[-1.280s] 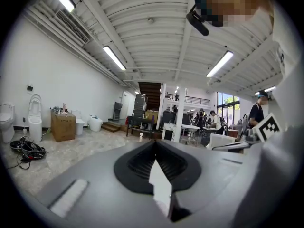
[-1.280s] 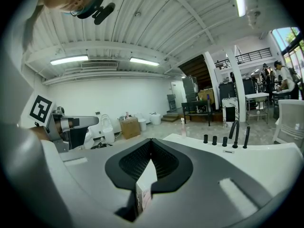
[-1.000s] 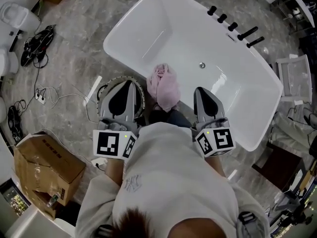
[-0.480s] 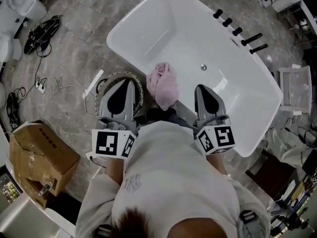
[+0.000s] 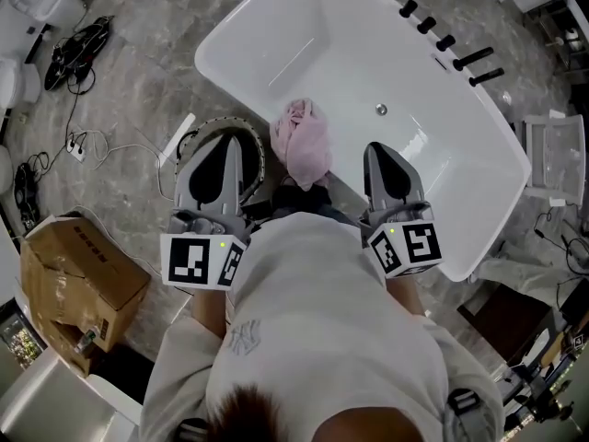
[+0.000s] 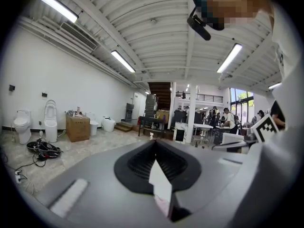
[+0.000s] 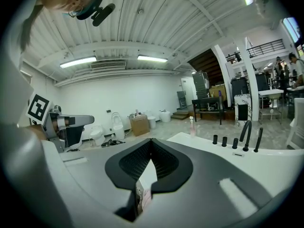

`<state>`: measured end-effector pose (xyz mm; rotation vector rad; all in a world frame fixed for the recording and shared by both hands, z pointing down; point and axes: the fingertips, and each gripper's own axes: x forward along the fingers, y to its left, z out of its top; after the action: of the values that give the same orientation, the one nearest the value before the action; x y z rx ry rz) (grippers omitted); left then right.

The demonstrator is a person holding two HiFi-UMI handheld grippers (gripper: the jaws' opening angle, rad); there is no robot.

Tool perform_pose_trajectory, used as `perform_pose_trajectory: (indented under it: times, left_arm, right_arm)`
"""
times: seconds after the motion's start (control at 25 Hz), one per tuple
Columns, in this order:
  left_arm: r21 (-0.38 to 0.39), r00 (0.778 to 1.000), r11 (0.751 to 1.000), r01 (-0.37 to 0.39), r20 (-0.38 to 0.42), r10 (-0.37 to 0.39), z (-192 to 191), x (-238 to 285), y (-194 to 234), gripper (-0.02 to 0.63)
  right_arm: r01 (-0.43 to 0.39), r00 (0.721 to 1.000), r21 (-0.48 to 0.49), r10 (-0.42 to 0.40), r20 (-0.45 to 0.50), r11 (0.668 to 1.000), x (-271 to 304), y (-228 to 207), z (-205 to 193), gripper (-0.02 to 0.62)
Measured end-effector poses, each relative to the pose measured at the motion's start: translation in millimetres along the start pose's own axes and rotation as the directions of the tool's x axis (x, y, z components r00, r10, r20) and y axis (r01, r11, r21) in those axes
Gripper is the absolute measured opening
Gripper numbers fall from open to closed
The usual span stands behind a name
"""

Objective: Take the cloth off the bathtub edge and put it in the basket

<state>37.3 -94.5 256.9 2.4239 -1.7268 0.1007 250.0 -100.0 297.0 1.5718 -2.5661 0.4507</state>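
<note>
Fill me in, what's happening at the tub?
A person stands at a white bathtub with a gripper in each hand. The pink cloth lies draped over the tub's near edge, untouched, between the left gripper and right gripper, both shut and empty. The basket sits on the floor under the left gripper.

The bathtub [image 5: 276,44] basin lies open ahead. Black taps [image 5: 445,41] line its far rim. The basket [image 5: 204,127] crowds the near-left floor.
</note>
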Motion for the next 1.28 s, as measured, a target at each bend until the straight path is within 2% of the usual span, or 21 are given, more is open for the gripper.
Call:
perform_pose_trajectory:
  times: [0.24,0.96,1.28]
  left_arm:
    - [-0.002,1.0,1.0,-0.022,0.001,0.022,1.2,-0.4,-0.1,0.049]
    - [0.0,1.0,1.0,-0.024,0.002,0.024,5.2,3.8,-1.3,0.049]
    - [-0.011,0.999,0.999,-0.047,-0.023,0.046,0.1,14.0,2.4,0.049]
  right_arm:
    - [0.011,1.0,0.009,-0.011,-0.001,1.0,-7.0,-10.2,-3.6,0.0]
    - [0.034,0.999,0.014,-0.034,0.011,0.999,-10.7,-19.0,0.8,0.0]
    - [0.03,1.0,0.02,-0.03,0.008,0.999,-4.1,-24.5,1.9,0.0]
